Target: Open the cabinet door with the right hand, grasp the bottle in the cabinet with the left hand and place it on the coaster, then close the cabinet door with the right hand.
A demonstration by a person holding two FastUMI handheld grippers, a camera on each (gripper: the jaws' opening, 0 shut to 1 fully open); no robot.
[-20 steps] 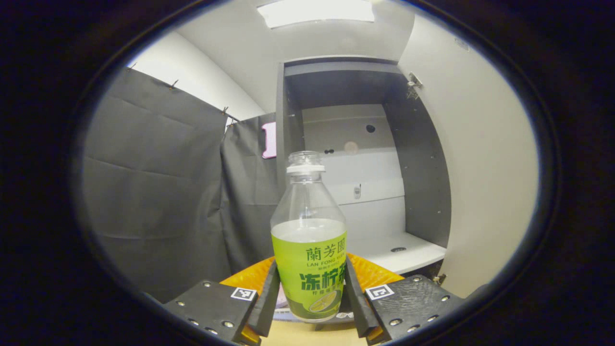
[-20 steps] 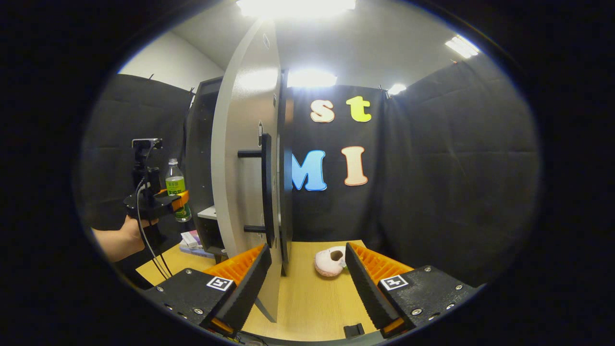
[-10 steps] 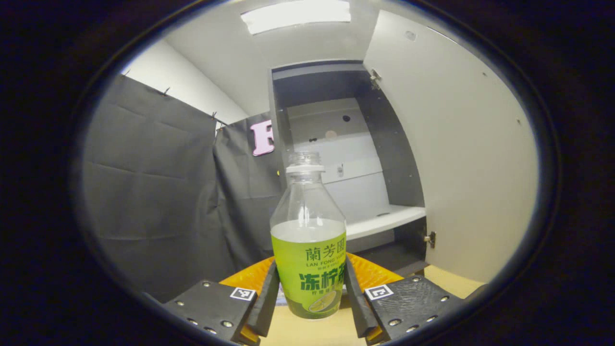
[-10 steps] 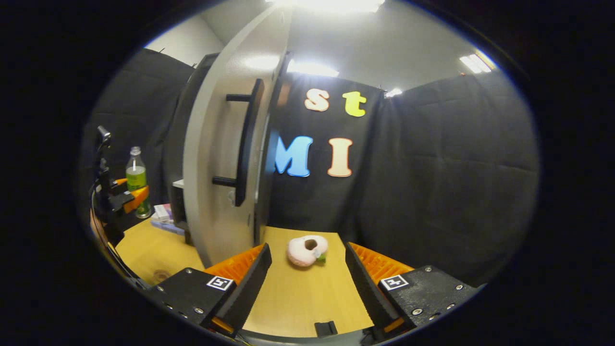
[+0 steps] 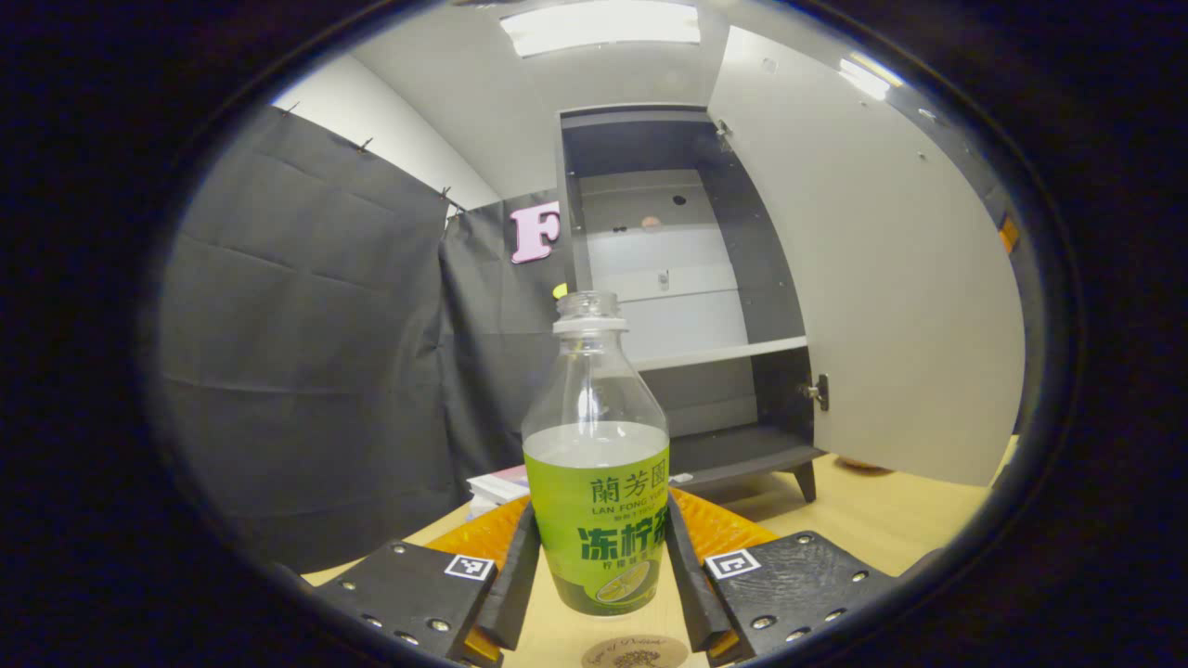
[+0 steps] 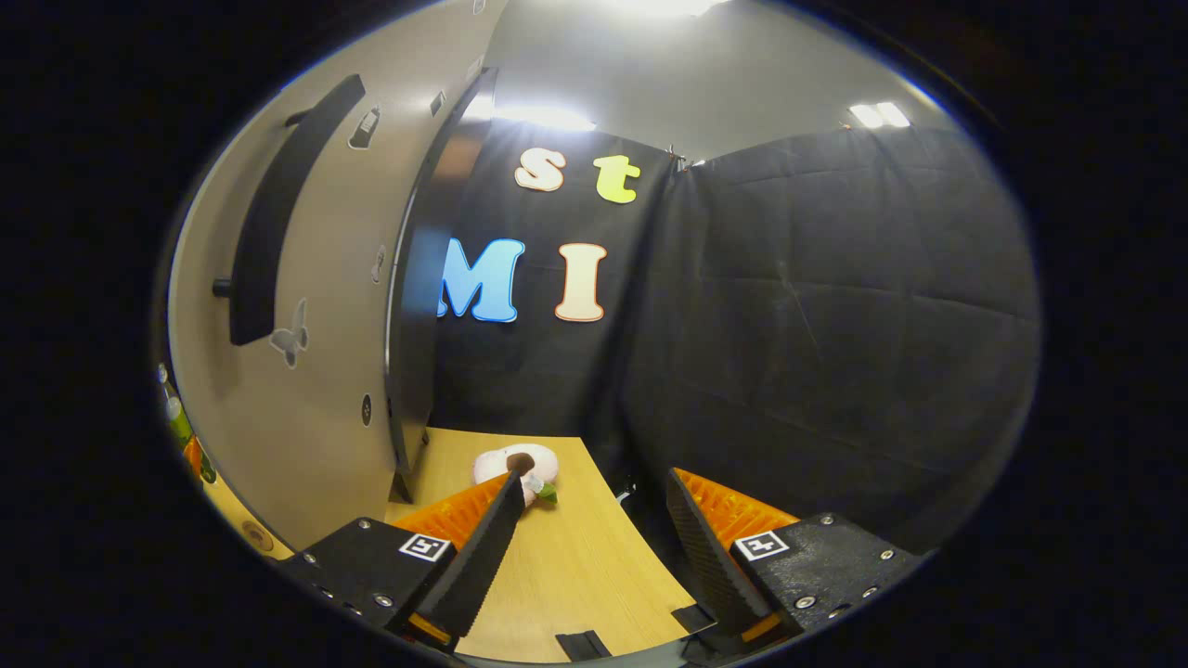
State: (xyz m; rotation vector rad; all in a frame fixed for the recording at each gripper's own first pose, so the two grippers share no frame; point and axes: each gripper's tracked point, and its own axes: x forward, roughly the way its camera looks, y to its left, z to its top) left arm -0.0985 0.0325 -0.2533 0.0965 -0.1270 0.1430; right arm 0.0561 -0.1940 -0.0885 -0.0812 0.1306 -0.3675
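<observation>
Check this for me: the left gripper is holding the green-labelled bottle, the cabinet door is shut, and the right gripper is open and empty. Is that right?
Not quite. The cabinet door stands open, as the left gripper view shows, with the shelf behind it exposed. The rest holds: the left gripper clamps the green-labelled bottle, and the right gripper is open and empty.

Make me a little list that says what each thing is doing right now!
left gripper: shut on the bottle, fingers pressing both sides of the label
bottle: upright, no cap, partly full, held above the table
coaster: on the table, just below the bottle
cabinet door: swung open
cabinet: white shelf inside with nothing on it
right gripper: open, holding nothing, over the table
door handle: black bar, up to the right gripper's left, untouched
pink toy: lying on the table past the door
</observation>
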